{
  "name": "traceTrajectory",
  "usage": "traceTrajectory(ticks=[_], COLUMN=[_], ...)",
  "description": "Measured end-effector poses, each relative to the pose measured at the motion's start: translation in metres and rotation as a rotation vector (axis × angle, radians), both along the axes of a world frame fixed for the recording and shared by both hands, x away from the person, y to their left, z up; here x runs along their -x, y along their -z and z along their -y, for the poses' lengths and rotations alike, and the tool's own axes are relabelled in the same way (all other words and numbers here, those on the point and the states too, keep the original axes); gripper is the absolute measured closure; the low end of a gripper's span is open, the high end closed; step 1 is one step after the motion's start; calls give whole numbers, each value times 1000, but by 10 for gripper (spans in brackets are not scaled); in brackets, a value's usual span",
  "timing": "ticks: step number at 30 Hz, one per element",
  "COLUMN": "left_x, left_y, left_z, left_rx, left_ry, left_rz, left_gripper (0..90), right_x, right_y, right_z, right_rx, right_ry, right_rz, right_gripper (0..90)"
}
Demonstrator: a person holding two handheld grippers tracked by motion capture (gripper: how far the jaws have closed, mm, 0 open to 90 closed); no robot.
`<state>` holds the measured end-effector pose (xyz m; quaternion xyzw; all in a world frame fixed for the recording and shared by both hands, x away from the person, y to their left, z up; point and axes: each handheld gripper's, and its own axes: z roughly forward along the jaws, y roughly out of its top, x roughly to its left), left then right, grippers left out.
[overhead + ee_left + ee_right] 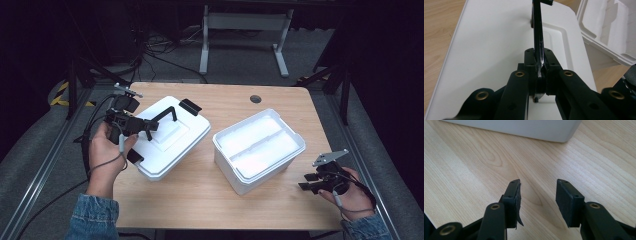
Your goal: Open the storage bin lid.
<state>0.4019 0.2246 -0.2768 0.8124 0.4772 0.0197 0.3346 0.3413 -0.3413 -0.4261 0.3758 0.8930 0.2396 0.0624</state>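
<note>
Two white pieces on the table (200,200) in high view: lid (170,137) at 9 o'clock, long axis running 7 to 1; open box (257,150) at 3 o'clock, same diagonal. My left gripper (150,125) is clamped on the lid's black handle (167,114); my right gripper (305,181) hovers at 4 o'clock.

Left gripper view: jaws closed on the handle (537,37), which runs toward 12 over the lid (486,50); box (609,27) at 2.

Right gripper view: right gripper (537,195) jaws apart, nothing between, over table (474,170); box wall (524,127) at 12.

Left gripper (150,124), right gripper (306,182): black jaws, brass-ringed screw holes, flat pads (566,202), grey three-cornered plate (330,157), trailing dark cables. Person: blue denim sleeves (94,216).
</note>
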Motion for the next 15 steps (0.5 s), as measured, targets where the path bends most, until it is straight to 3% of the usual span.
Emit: traceTrajectory(ticks=[6,15], left_x=[-5,-8], left_y=[17,41], left_z=[-7,-12], left_rx=[22,55], left_ry=[-23,-25], left_rz=[-30,-45], left_gripper=[842,842], right_x=[0,0], right_y=[2,4], right_z=[-1,-1], right_rx=[5,10], right_ry=[0,-4], right_rz=[-4,-4], right_gripper=[562,561])
